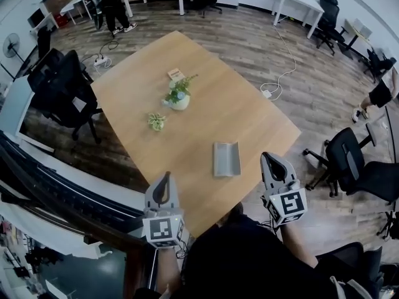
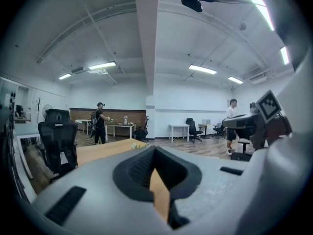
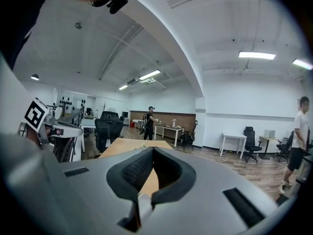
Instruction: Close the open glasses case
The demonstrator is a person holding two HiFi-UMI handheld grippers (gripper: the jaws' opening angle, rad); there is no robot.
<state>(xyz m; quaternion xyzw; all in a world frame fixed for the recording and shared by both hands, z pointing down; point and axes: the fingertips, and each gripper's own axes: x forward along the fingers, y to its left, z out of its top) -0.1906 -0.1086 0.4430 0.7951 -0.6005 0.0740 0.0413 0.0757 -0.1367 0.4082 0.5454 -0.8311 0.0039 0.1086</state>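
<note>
Glasses case [image 1: 226, 159] is lying open on the worktop [image 1: 206, 104] near your edge, ahead of and between both tools. Heads up: push the lid from one side only and the whole case will probably skate across the wood instead of folding shut. Left tool [image 1: 165, 175] and right tool [image 1: 270, 156] are both closed, empty, touching nothing.
</note>
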